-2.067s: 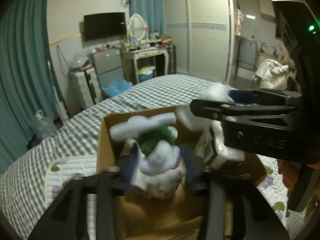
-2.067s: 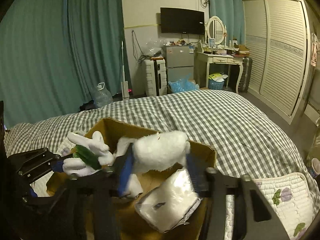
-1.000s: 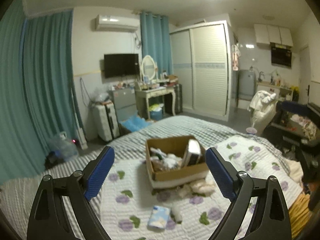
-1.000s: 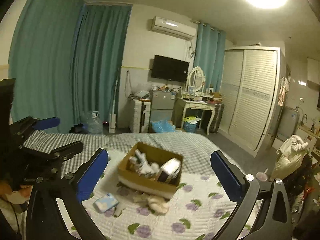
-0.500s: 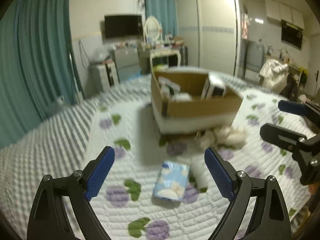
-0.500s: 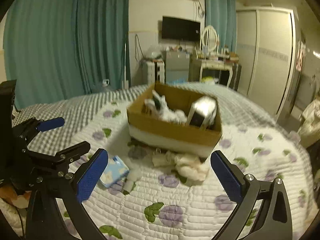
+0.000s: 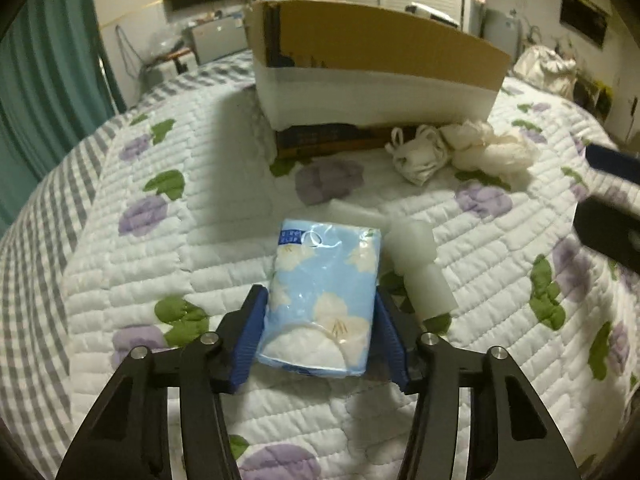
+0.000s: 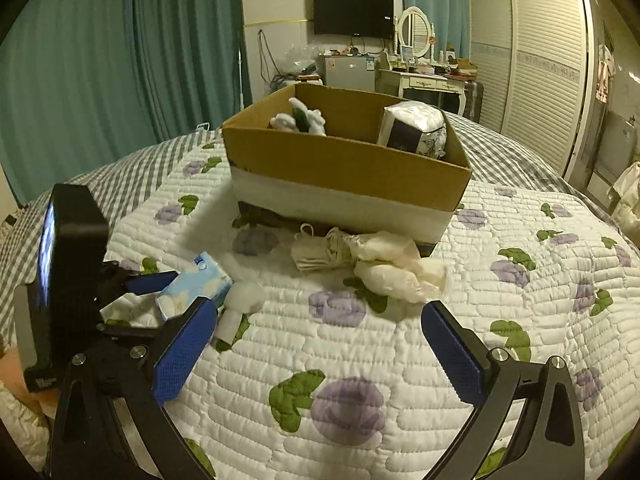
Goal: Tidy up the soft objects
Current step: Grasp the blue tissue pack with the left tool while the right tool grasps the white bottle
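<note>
A light blue tissue pack (image 7: 323, 296) lies on the quilted bed, and my left gripper (image 7: 320, 338) is shut on its near end; the pack also shows in the right wrist view (image 8: 196, 285). A white foam piece (image 7: 418, 268) lies just right of the pack. A pile of white cloth items (image 7: 460, 150) lies in front of the cardboard box (image 7: 372, 76). The box (image 8: 344, 168) holds a white and green plush (image 8: 302, 118) and a wrapped tissue pack (image 8: 414, 130). My right gripper (image 8: 320, 354) is open and empty above the quilt, near the cloth pile (image 8: 376, 264).
The bed has a floral quilt (image 8: 520, 320) over a grey checked cover (image 8: 120, 176). Teal curtains, a dresser and a wardrobe stand behind the bed. The left gripper's body (image 8: 68, 280) sits at the left of the right wrist view.
Both grippers let go of the toys in the box, pulled back, then came down to the quilt. My left gripper has closed on the blue tissue pack. The right stays open.
</note>
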